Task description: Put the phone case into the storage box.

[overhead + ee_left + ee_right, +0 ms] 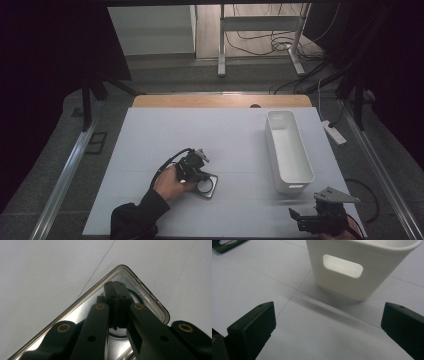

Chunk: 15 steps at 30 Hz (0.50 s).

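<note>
While jaws press the case [147,300], the bin [289,150] sits empty — upright.

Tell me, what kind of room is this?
Probably a lab or workshop set up for recording. A work table with a plain white top stands between dark curtains, loose cables lie on the floor behind, and each hand holds a camera-fitted gripper, like the left gripper.
</note>
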{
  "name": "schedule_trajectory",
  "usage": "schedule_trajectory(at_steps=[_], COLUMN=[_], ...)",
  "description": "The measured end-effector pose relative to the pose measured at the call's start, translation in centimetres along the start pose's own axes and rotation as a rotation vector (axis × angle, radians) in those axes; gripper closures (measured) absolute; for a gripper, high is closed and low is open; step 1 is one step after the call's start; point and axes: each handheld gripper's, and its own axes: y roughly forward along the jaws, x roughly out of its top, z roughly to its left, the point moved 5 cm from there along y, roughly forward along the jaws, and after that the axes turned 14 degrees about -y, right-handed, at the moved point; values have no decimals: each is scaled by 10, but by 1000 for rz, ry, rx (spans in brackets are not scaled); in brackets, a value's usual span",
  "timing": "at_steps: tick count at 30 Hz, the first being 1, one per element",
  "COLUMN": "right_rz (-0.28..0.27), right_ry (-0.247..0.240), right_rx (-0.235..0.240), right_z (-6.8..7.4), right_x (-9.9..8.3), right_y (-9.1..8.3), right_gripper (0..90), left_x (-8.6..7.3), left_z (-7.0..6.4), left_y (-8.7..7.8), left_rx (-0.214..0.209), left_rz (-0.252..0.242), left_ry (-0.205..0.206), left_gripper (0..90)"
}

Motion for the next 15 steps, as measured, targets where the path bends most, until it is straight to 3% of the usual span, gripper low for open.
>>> schedule_trajectory(at_steps=[15], right_rz=[1], right_ry=[3], right_rx=[0], right_z=[0], right_x=[0], right_y=[0], right_gripper=[4], left_x=[7], left_z=[12], left_y=[5], left_rx=[9], left_rz=[-19], left_ry=[-54], left_gripper=[889])
